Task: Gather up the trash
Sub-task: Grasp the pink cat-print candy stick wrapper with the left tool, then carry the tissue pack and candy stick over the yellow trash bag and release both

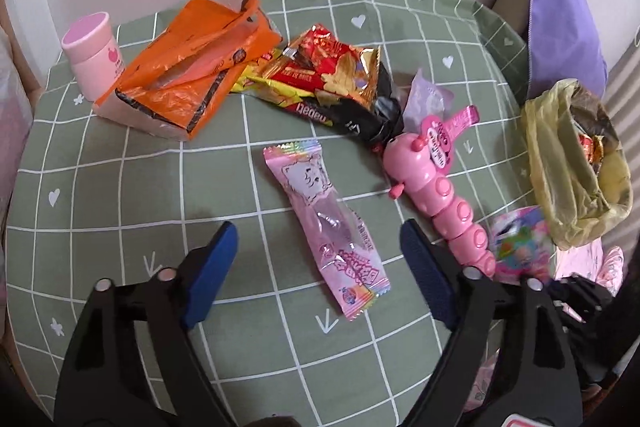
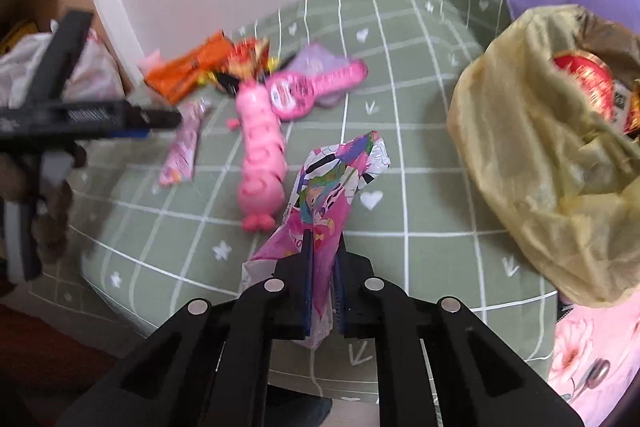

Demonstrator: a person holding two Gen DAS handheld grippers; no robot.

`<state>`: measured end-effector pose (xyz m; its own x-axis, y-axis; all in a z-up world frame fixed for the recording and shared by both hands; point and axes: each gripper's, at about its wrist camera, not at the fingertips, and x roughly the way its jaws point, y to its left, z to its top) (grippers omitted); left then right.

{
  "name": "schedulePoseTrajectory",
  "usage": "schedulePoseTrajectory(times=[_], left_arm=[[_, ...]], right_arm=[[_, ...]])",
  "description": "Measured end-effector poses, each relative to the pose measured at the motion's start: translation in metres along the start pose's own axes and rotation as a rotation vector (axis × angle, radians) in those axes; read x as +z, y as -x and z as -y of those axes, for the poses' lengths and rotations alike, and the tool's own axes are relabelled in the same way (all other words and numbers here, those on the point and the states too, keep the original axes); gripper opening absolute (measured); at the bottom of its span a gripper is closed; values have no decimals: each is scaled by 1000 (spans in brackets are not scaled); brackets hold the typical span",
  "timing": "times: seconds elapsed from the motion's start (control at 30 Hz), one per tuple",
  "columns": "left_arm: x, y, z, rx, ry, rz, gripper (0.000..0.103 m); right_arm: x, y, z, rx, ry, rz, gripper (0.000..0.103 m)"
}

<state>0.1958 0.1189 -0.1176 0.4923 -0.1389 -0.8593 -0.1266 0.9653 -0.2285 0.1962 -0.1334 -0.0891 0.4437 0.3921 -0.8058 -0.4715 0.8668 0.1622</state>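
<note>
right wrist view: yellow trash bag [image 2: 532, 163] gapes at three o'clock, red-and-gold wrappers [image 2: 588, 87] inside. right gripper [image 2: 322, 279] has its jaws clamped on a pink cartoon wrapper [image 2: 336, 179], lifted over the green gridded surface [image 2: 420, 107] against a white wall. left wrist view: left gripper [image 1: 318, 247] hovers, jaws apart, a pink candy wrapper [image 1: 328, 227] lying between them, untouched. pink caterpillar toy [image 1: 436, 187] at two o'clock, orange bag [image 1: 192, 63] and pink jar [image 1: 94, 55] at ten, snack wrappers [image 1: 332, 75] heaped at twelve.
</note>
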Motion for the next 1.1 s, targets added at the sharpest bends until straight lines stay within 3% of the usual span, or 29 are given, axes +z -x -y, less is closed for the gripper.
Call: schedulePoseTrajectory(times=[0.1,0.27,0.37,0.43,0.6,0.77,1.0,1.1], left_arm=[[2,-8,-3,15,44,-16,66],[15,-20,-2,18,65,-14,57],[24,-28,-5,11,88,-29,45],[26,-28,-4,-12,86,-44,21],[25,9,11,-32,24,68,20],[39,62,42,-98,-60,222,20],[88,117,117,-377,-190,337,20],[103,125,152,-447,-254,356,20]], right_arm=[[3,9,4,4,-28,18,10],[-2,10,3,-3,-32,-1,10],[-6,15,4,-22,-28,-8,10],[-7,21,7,-39,-30,0,10],[4,44,23,-80,-61,55,10],[25,73,30,-117,-58,138,10],[68,143,41,-224,-5,310,10],[78,175,58,-296,-18,363,10]])
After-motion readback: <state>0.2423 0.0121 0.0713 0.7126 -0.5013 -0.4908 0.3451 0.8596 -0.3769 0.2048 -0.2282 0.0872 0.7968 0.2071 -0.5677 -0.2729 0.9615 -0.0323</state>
